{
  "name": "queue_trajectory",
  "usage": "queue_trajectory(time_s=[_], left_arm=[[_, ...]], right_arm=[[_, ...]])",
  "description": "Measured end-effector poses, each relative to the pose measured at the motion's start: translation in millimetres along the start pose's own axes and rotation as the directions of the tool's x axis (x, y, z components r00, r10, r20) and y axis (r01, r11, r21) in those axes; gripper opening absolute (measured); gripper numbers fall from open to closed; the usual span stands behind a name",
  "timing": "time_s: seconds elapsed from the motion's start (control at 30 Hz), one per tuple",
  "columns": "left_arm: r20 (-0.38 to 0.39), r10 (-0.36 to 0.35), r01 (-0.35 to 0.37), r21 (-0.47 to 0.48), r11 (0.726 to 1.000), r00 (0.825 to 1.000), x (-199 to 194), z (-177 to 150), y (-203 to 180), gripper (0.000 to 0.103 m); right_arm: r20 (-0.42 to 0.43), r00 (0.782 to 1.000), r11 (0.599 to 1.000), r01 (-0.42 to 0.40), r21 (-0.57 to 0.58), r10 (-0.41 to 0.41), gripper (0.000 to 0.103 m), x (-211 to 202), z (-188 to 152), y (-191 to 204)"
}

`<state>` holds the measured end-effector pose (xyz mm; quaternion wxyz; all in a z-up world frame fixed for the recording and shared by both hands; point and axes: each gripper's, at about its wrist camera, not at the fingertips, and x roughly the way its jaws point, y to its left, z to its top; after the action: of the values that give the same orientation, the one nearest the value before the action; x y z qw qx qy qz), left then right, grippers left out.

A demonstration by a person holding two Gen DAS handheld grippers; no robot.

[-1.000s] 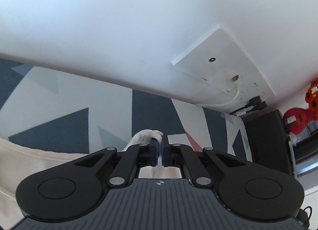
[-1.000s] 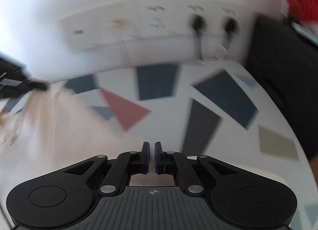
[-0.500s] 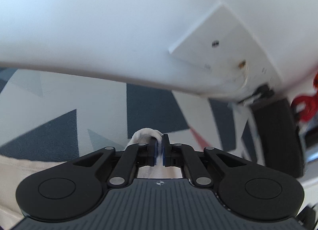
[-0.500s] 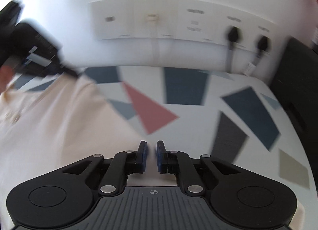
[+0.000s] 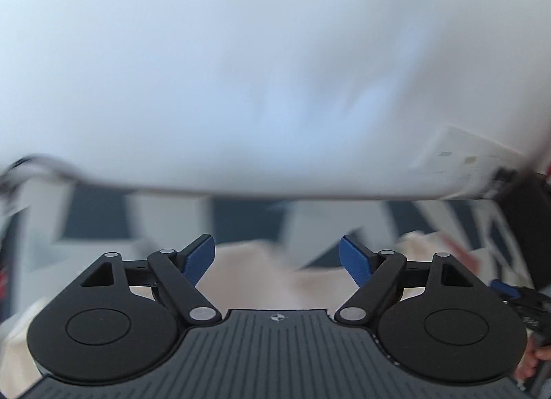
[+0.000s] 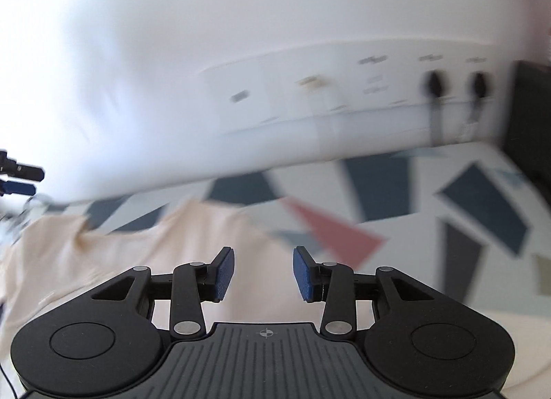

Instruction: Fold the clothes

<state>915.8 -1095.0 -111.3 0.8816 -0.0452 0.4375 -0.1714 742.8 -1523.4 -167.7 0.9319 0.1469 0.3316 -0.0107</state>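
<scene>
We see the cream garment (image 6: pixel 113 261) lying on the patterned table (image 6: pixel 482 199), below and ahead of both tongs. The left gripper (image 5: pixel 277 257) is opening wide and the right gripper (image 6: pixel 263 273) is opening too, neither pinching the cloth.

Left gripper (image 5: pixel 277 256) angles down over the cream garment (image 5: pixel 248 278), jaws opening wide, nothing between the blue pads. Right gripper (image 6: pixel 263 273) tilts down above it too, jaws opening, gap empty.
</scene>
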Motion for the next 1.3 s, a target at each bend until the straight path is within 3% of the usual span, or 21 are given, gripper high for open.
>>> queue_trajectory(time_s=[0.13, 0.2, 0.27, 0.4, 0.53, 0.67, 0.83, 0.87, 0.9, 0.93, 0.97, 1.03, 1.1, 1.2, 1.27, 1.3], left_arm=[[-0.033, 0.152, -0.155, -0.134, 0.979, 0.988, -36, -53, 74, 0.089], [-0.036, 0.184, -0.188, -0.194, 0.963, 0.982, -56, -83, 100, 0.089], [-0.055, 0.174, -0.182, -0.257, 0.949, 0.983, -68, -107, 121, 0.091], [-0.063, 0.139, -0.153, -0.407, 0.9, 0.988, -78, -143, 149, 0.091], [0.042, 0.018, 0.009, -0.564, 0.826, 0.999, -76, -141, 162, 0.091], [0.11, -0.085, 0.137, -0.673, 0.727, 0.99, -46, -115, 170, 0.091], [0.131, -0.057, 0.135, -0.728, 0.673, 0.99, -3, -80, 175, 0.09], [0.128, -0.052, 0.13, -0.739, 0.661, 0.99, 5, -75, 177, 0.083], [0.115, -0.044, 0.116, -0.75, 0.651, 0.992, 10, -73, 178, 0.06], [0.099, -0.035, 0.098, -0.76, 0.642, 0.994, 14, -73, 178, 0.044], [0.082, -0.027, 0.08, -0.77, 0.632, 0.996, 17, -72, 179, 0.009], [0.119, 0.036, 0.066, -0.748, 0.66, 0.992, 3, -74, 174, 0.005], [0.198, 0.117, 0.052, -0.684, 0.727, 0.973, -31, -74, 162, 0.005], [0.357, 0.211, 0.038, -0.578, 0.815, 0.91, -99, -87, 134, 0.005], [0.395, 0.27, -0.014, -0.543, 0.839, 0.878, -126, -106, 117, 0.005], [0.364, 0.309, -0.07, -0.543, 0.837, 0.879, -126, -117, 113, 0.005]], right_arm=[[-0.091, 0.991, 0.993, -0.101, -0.062, 0.095, 0.035, 19, -12, 49], [-0.137, 0.982, 0.985, -0.143, -0.099, 0.129, 0.037, 26, -19, 77], [-0.179, 0.973, 0.975, -0.175, -0.135, 0.149, 0.044, 30, -29, 106], [-0.256, 0.955, 0.953, -0.208, -0.222, 0.149, 0.045, 41, -49, 150], [-0.282, 0.954, 0.942, -0.183, -0.283, 0.101, 0.047, 42, -62, 176], [-0.273, 0.96, 0.944, -0.144, -0.297, 0.061, 0.05, 41, -65, 185], [-0.257, 0.966, 0.934, -0.105, -0.343, 0.014, 0.052, 44, -70, 193], [-0.252, 0.968, 0.928, -0.099, -0.36, 0.006, 0.052, 45, -72, 195], [-0.25, 0.968, 0.928, -0.098, -0.36, 0.005, 0.052, 45, -73, 195], [-0.248, 0.969, 0.928, -0.096, -0.36, 0.004, 0.052, 45, -73, 195], [-0.246, 0.969, 0.928, -0.095, -0.359, 0.004, 0.052, 45, -74, 195], [-0.244, 0.97, 0.929, -0.093, -0.359, 0.003, 0.052, 45, -74, 195], [-0.243, 0.97, 0.928, -0.093, -0.36, 0.003, 0.052, 45, -75, 195], [-0.247, 0.969, 0.926, -0.098, -0.365, 0.005, 0.052, 46, -75, 195], [-0.257, 0.966, 0.924, -0.105, -0.368, 0.008, 0.053, 47, -75, 195], [-0.262, 0.965, 0.922, -0.11, -0.372, 0.009, 0.053, 47, -74, 194]])
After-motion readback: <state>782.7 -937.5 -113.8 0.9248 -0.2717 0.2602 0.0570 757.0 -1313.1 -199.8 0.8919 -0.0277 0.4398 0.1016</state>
